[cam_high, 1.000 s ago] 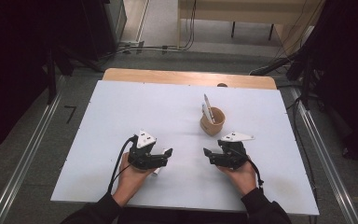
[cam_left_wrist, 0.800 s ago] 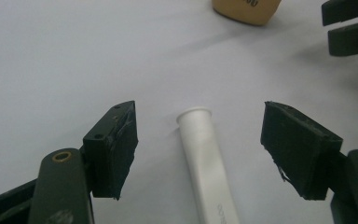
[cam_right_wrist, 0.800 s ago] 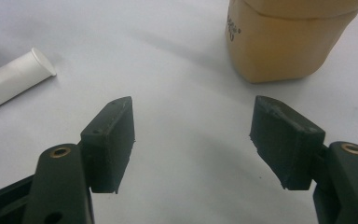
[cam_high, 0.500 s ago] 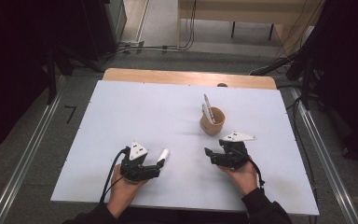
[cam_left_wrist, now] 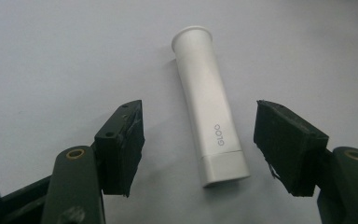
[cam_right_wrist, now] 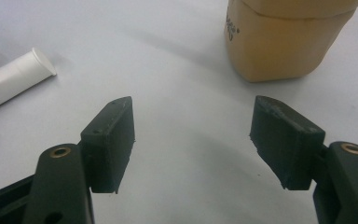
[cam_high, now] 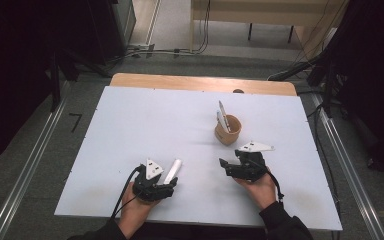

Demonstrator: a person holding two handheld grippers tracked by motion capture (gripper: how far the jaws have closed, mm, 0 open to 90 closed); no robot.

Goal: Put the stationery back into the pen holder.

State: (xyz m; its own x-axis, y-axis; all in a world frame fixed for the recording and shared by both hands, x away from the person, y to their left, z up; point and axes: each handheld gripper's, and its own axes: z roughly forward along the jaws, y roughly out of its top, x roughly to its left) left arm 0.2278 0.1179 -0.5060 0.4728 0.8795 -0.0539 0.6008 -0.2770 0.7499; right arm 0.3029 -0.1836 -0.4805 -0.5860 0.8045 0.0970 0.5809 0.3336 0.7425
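Observation:
A white glue stick [cam_left_wrist: 209, 116] marked GLOO lies flat on the white table top [cam_high: 145, 125], its flared end pointing away from my left gripper [cam_left_wrist: 205, 140]. That gripper's jaws have just been closing; they stand either side of the stick's near end with gaps on both sides, so it is open. In the high view the left gripper [cam_high: 166, 182] sits near the front edge with the stick [cam_high: 172, 171] at its tip. My right gripper [cam_high: 225, 165] rests open and holds nothing, below a tan cup [cam_high: 228, 131]. The right gripper view shows its jaws apart [cam_right_wrist: 193, 140], the cup [cam_right_wrist: 289, 42] and the stick [cam_right_wrist: 9, 84].
Two white pens [cam_high: 222, 116] stand in the tan cup. A wooden strip [cam_high: 200, 82] borders the table's far edge. Metal rails [cam_high: 30, 170] run along both sides on the floor, and cables lie beyond the far edge.
The left hand has drawn back toward the near edge and sunk lower. The white glue stick now shows in front of its jaws. The right hand has kept still.

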